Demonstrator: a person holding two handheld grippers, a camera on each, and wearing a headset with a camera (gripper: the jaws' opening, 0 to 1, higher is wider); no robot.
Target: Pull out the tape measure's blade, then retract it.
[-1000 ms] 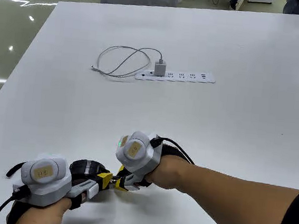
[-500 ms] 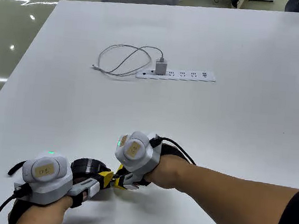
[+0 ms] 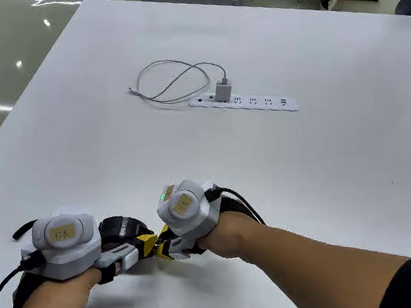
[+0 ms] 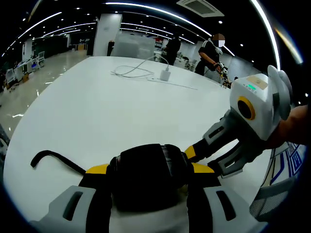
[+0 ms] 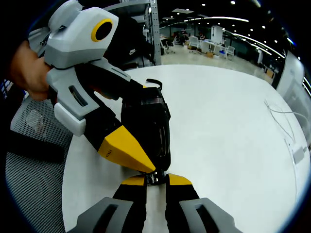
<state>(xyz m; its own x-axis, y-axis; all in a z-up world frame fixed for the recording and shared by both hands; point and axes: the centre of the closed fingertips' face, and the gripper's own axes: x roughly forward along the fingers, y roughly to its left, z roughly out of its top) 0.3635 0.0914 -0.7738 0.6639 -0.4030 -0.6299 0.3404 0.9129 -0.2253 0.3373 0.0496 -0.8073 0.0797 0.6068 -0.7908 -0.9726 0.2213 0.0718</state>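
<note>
Showed a tape measure (image 5: pixel 146 119) with a chunky black case, rounded and rubbery-looking, at the near edge of a white table (image 3: pixel 298 170). Trailed a thin black strap (image 4: pixel 52 158) from the case across the tabletop. Had the case clamped between the yellow-tipped jaws of the left gripper (image 4: pixel 148 170), one tip on each flank. Met it head-on with the right gripper (image 5: pixel 155 178), jaws drawn almost together on a small metal tab (image 5: pixel 155 175) at the case's lower corner, tight against the case. Looked like the blade's end hook, though too small and shadowed to say for sure.

Hid most of the case, in the head view, beneath the two grippers' pale housings, leaving just a dark curved top. Cut off the case's underside in the left gripper view behind that gripper's own jaws. Covered one side of the case in the right gripper view with the left gripper's arm and yellow tip.

Placed a white power strip (image 3: pixel 243 101) well apart, farther up the table, with a charger (image 3: pixel 222 91) plugged in and a looped cable (image 3: pixel 170 81) beside it.
</note>
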